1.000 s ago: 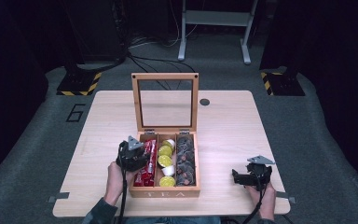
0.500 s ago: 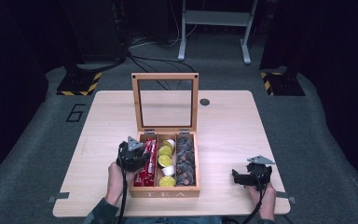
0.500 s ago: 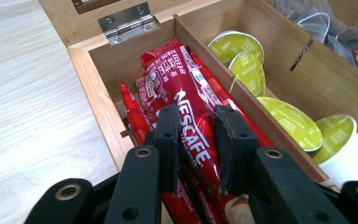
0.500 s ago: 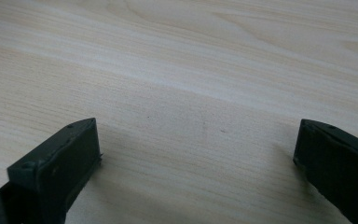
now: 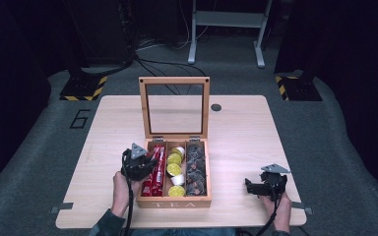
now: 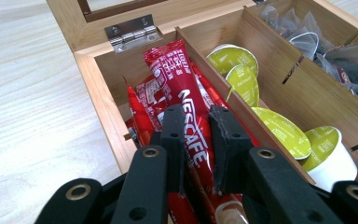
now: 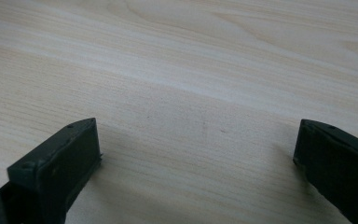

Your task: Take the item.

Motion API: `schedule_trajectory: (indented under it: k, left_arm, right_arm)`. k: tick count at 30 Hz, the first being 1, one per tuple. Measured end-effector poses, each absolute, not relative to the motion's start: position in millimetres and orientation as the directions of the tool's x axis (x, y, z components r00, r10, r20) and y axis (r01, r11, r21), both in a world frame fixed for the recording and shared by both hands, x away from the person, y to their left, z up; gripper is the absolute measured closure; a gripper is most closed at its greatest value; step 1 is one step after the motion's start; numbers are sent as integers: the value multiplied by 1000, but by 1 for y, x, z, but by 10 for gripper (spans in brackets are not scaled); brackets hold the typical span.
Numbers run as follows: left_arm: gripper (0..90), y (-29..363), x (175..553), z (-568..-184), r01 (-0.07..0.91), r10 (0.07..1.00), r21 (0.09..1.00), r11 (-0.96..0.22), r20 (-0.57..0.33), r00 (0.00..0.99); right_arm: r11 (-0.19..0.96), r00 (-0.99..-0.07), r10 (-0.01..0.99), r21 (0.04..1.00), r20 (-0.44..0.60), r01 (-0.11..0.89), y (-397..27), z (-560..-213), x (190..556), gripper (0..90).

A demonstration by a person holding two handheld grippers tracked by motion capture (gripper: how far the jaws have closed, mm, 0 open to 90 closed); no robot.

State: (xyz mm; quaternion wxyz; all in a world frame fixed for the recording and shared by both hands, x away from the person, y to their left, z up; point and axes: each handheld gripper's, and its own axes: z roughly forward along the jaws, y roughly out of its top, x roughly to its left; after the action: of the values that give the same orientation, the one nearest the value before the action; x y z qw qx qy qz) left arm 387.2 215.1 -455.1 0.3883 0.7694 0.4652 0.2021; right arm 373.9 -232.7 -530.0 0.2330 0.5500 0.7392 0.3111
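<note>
Claw (image 6: 198, 140) on my left has just closed on the red coffee stick (image 6: 186, 93); I should lift straight, clear of the box wall (image 6: 100, 93) beside it.

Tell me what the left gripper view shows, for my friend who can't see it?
The left gripper, its jaws just closing, pinches a red Nescafe stick in the left compartment of an open wooden tea box. Green-lidded capsules fill the middle compartment, and tea bags the far one.

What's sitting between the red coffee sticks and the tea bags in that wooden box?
Green-lidded capsules fill the middle compartment between the red coffee sticks and tea bags, as the left gripper view shows.
</note>
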Motion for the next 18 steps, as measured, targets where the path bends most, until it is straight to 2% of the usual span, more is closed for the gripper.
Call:
schedule_trajectory:
  k: [9,18]
  left_arm:
    - [782,215,382,-443,527,859,815,-239,-76,506]
    - [785,219,379,-428,490,846,835,-250,-57,530]
  right_arm:
    - [202,-287,958,716,-2,668,-233,-530,374,0]
    - [203,-288,957,717,-3,667,-233,-530,374,0]
